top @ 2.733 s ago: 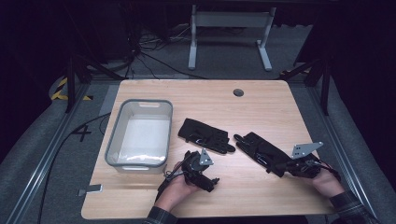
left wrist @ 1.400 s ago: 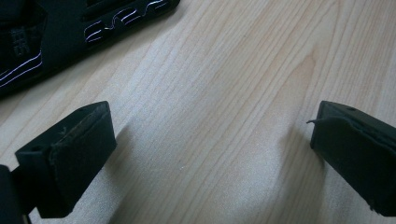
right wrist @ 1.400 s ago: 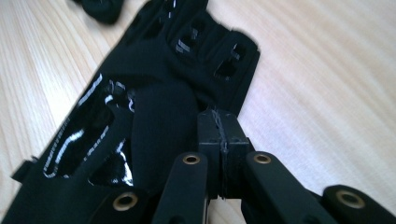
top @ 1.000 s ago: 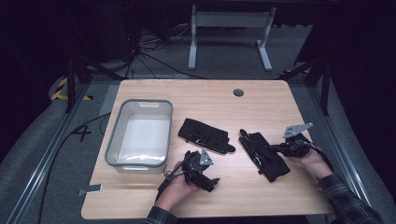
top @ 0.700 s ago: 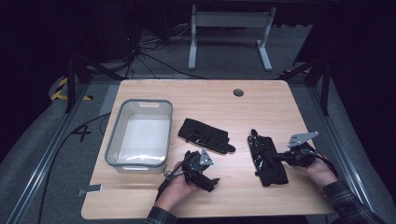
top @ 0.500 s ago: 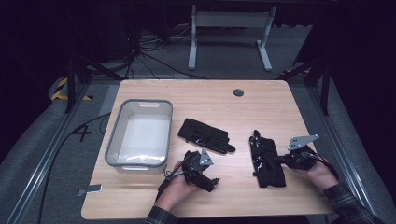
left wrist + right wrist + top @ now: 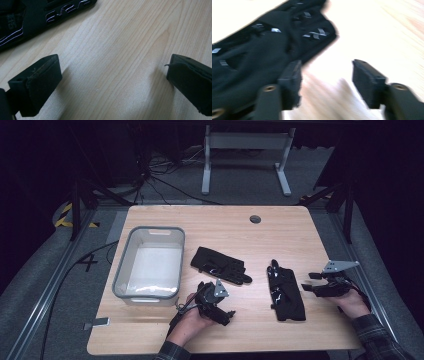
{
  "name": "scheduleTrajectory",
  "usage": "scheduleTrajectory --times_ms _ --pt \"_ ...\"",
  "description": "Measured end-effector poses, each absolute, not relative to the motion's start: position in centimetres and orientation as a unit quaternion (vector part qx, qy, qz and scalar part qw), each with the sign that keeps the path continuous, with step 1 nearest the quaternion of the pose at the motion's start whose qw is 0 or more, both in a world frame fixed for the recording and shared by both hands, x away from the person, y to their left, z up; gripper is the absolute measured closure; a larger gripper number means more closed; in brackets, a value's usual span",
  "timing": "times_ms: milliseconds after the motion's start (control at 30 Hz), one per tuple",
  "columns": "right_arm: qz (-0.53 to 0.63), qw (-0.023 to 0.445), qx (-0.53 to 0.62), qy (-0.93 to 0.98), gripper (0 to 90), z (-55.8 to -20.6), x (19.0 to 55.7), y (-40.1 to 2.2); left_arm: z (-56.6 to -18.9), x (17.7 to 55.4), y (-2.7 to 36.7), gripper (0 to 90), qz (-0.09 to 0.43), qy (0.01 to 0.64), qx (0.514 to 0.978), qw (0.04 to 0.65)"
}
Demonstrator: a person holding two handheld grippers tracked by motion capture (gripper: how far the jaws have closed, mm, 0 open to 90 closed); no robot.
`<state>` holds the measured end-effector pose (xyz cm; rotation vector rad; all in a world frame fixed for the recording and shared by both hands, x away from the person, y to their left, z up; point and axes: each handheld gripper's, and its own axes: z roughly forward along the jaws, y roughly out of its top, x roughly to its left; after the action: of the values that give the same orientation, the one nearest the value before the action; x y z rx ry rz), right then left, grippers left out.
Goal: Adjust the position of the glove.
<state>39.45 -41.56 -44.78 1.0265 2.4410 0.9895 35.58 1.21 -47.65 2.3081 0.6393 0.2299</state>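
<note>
In the high view two black gloves lie flat on the wooden table (image 7: 300, 227): the right glove (image 7: 286, 291) sits lengthwise just beside the right gripper (image 7: 306, 282), apart from its fingertips, which looks like a release, the glove set down flat and the tool drawn off to the side; its jaws have just been opening, and nothing is between them. The left glove (image 7: 220, 265) lies just beyond the left gripper (image 7: 231, 316), near the grey bin (image 7: 150, 231), which stands empty, perhaps the place both gloves are meant for. In the left gripper view the two black fingers (image 7: 40, 82) stand wide apart over bare wood, nothing between them, and the left glove (image 7: 30, 17) with its white markings lies ahead and to the left of the left-hand finger, not touching it. In the right gripper view, blurred, the fingers (image 7: 367, 80) stand open with bright tabletop between them; the right glove (image 7: 262, 50) lies off the left-hand finger, its edge passing just behind that pad, outside the gap.
</note>
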Motion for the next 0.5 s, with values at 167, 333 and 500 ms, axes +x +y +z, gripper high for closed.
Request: scheduleTrajectory --times_ms 167,333,500 --pt "0.348 0.171 0.386 0.837 21.6 -45.5 40.0 -43.0 -47.6 35.6 1.2 0.0 0.089 0.248 0.895 0.359" --pt "0.342 0.181 0.402 0.830 15.6 -46.2 40.2 -43.6 -47.6 35.6 1.2 0.0 0.087 0.247 0.896 0.358" --pt "0.339 0.184 0.410 0.827 14.8 -46.2 40.2 -43.6 -47.4 35.8 1.1 0.1 0.087 0.245 0.901 0.347"
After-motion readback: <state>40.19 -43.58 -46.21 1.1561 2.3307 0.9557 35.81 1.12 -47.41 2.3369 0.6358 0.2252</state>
